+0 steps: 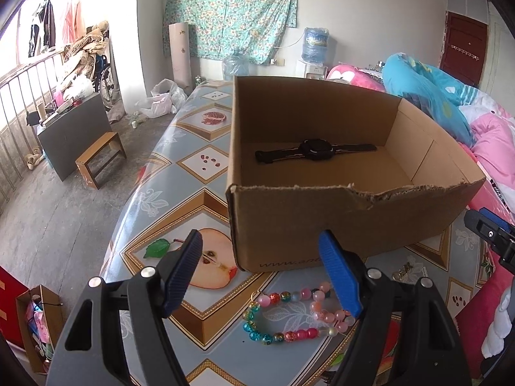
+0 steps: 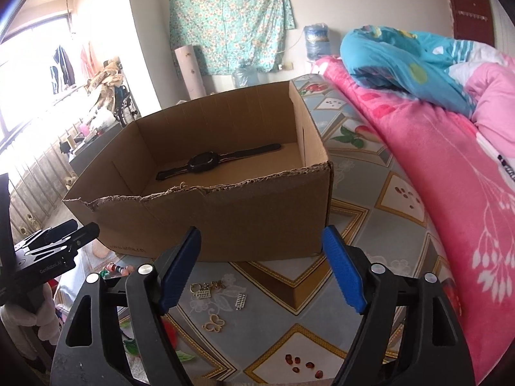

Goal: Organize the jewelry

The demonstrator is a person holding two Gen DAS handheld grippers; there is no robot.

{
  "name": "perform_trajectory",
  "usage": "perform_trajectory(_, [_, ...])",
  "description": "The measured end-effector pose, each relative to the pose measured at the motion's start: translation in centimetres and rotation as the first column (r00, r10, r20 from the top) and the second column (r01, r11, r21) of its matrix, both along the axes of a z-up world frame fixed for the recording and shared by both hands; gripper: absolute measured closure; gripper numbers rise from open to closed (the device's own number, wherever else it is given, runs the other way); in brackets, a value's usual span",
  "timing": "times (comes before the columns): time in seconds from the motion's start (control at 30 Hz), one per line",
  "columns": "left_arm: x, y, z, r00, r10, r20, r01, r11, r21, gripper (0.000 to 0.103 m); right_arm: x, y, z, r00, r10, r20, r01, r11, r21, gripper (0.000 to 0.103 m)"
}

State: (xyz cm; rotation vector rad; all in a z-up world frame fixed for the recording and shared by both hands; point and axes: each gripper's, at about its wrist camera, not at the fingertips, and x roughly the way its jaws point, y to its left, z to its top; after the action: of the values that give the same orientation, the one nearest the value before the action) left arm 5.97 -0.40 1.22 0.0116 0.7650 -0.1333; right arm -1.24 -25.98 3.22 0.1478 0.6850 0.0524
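The left gripper sits nearest the lens, its blue pads spread apart with nothing between them. Just below and between its fingers a bead bracelet lies looped on the tablecloth, its right end passing under the right pad; whether they touch I cannot tell. Straight ahead of the fingers stands an open cardboard box, its near wall torn along the top edge. Inside, toward the far wall, a black watch lies flat with its strap stretched out. At the far right edge the other gripper's black frame pokes in.

The right gripper is also spread wide and empty. Below its fingers, on the cloth, lie small gold charms: a cluster near the left finger, an abacus charm between the fingers, and a butterfly closer to the lens. Ahead is the same box, watch inside. To the right, beyond the cloth, a pink blanket is heaped.
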Motion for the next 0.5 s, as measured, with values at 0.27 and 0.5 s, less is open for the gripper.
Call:
perform_trajectory(0.27, [-2.7,1.4,0.6,0.999,0.019,0.030,-0.019,1.000,-0.010,0.029,-2.8,1.5,1.7,0.994,-0.017,0.109,0.036,0.985,-0.167,0.008])
perform_trajectory(0.5, [-4.2,2.1,1.0,0.998,0.041,0.055,-0.039,0.999,-0.029,0.029,-3.7,2.5,2.7,0.986,0.025,0.163,0.011,0.976,-0.216,0.008])
